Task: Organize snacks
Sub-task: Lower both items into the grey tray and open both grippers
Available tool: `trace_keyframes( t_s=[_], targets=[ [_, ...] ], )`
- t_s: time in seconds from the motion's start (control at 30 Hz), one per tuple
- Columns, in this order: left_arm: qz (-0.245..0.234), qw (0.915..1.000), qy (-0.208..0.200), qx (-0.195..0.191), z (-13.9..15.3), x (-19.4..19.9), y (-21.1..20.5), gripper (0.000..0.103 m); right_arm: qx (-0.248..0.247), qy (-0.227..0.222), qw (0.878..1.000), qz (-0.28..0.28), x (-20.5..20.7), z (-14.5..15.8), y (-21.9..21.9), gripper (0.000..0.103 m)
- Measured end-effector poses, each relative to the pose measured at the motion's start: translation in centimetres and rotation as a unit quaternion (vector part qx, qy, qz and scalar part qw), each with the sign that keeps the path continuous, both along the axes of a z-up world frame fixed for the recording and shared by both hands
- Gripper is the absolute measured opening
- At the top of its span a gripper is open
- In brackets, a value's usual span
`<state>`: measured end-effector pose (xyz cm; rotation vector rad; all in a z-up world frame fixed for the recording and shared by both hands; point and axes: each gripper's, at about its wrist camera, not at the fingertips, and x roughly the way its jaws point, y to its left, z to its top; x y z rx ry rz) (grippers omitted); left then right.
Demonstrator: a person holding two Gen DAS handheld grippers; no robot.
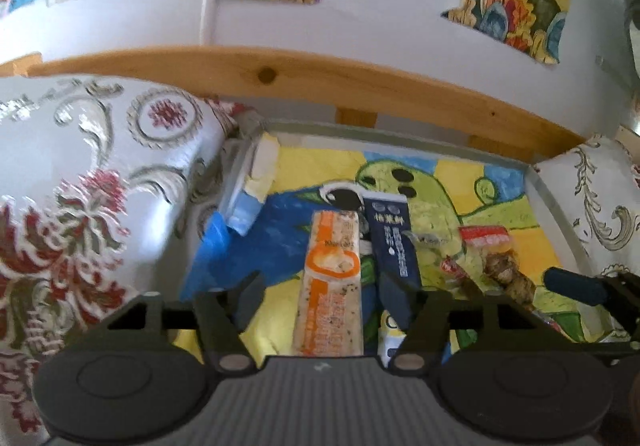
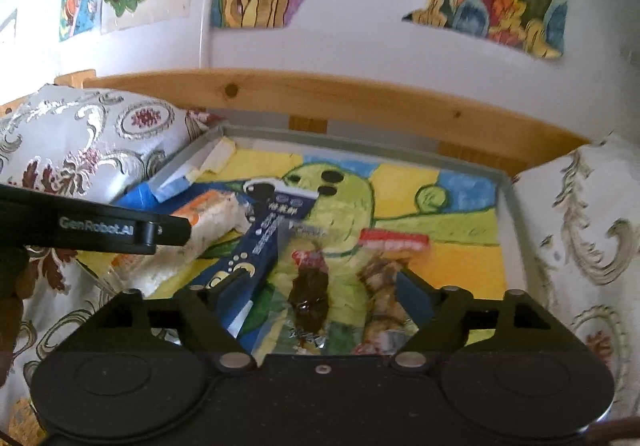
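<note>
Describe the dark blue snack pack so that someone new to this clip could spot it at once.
Find the tray lined with a yellow-and-green cartoon drawing, between two patterned cushions. Four snacks lie there; the dark blue pack is second from the left, beside the orange-and-white bar, and the only navy wrapper with white print.

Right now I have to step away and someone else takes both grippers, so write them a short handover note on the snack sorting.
Left gripper: open, empty, fingers either side of the orange-and-white snack bar, not closed on it.
Right gripper: open, empty, above the dark snack in the clear wrapper.
All snacks lie loose on the painted tray: the bar at left, the navy packet beside it, then the dark snack, then the red-topped bag of brown pieces at right.
Done: nothing visibly sorted yet.
Left: pick up and arrange every snack; I cannot see where they should go.
</note>
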<state>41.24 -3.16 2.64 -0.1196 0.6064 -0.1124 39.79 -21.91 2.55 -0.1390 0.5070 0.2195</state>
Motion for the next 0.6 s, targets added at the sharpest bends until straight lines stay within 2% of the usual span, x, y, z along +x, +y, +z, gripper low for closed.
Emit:
trace_keyframes(
  t_s=[0.17, 0.37, 0.6],
  targets=[
    [0.009, 0.9995, -0.029, 0.005, 1.8, -2.0, 0.5, 0.087, 0.011, -0.019, 1.000, -0.015, -1.9, 1.5, -1.1, 0.096],
    [0.026, 0.9974, -0.066, 0.005, 3.6, -5.5, 1.0, 0.101, 0.036, -0.049, 0.998, -0.026, -5.0, 3.8, -2.4, 0.102],
    [0.036, 0.9954, -0.089, 0.000, 5.0, -9.7, 1.2, 0.103, 0.040, -0.073, 0.996, -0.027, -9.1, 6.1, -3.1, 0.102]
  ],
)
